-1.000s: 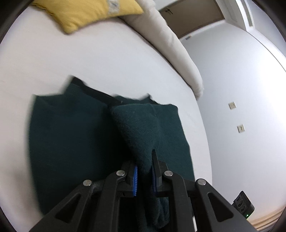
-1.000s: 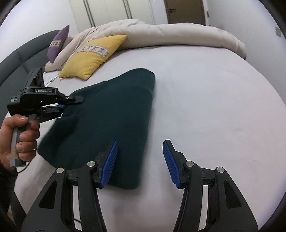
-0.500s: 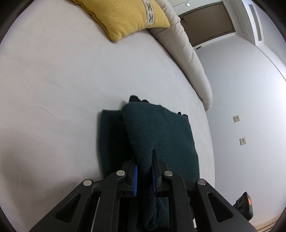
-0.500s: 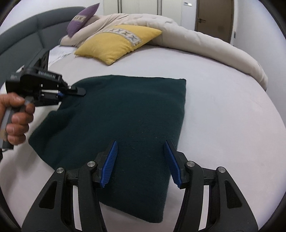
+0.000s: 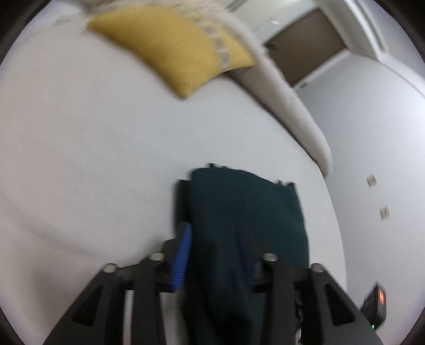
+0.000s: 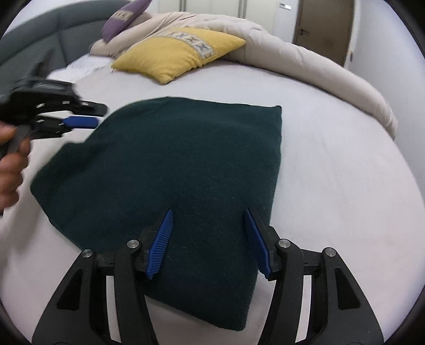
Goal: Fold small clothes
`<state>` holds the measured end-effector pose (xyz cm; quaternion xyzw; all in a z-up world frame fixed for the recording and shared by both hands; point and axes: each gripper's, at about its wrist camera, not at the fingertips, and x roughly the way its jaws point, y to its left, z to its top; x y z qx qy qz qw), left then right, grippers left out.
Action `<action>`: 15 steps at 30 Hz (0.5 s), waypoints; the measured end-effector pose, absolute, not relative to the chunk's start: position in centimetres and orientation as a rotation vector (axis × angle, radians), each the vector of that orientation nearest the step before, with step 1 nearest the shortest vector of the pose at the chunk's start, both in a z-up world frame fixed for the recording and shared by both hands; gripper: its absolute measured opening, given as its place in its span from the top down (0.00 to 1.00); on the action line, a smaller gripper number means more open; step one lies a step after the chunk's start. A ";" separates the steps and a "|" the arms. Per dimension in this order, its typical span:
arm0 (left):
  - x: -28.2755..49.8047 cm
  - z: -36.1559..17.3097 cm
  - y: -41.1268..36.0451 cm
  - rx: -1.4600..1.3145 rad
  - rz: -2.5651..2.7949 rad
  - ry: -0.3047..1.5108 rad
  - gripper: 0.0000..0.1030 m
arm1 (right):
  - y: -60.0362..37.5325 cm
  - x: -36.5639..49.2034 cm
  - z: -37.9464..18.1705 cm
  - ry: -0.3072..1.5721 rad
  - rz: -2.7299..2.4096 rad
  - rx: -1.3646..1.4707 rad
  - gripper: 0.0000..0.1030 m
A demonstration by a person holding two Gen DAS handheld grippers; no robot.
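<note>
A dark green knitted garment (image 6: 186, 164) lies folded flat on the white bed sheet (image 6: 332, 172). My right gripper (image 6: 208, 238) is open, its blue pads spread just above the garment's near edge. My left gripper (image 6: 87, 119) shows at the garment's far left corner with its jaws parted, in a hand. In the blurred left wrist view the garment (image 5: 244, 225) lies between the spread fingers of the left gripper (image 5: 220, 244) and hides the right one.
A yellow pillow (image 6: 180, 50) and a purple pillow (image 6: 124, 16) lie at the head of the bed. A beige duvet (image 6: 305, 61) is bunched along the far right edge. A grey headboard (image 6: 53, 34) is at the left. A brown door (image 6: 324, 26) stands behind.
My left gripper has opened and let go of the garment's corner. The garment now lies flat, folded over. My right gripper has moved over its near edge.
</note>
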<state>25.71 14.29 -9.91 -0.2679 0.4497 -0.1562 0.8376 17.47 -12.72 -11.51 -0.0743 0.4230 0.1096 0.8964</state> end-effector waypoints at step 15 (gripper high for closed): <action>19.1 -14.5 14.7 -0.566 -0.347 1.000 0.86 | -15.9 16.9 -12.9 0.945 0.195 -0.027 0.53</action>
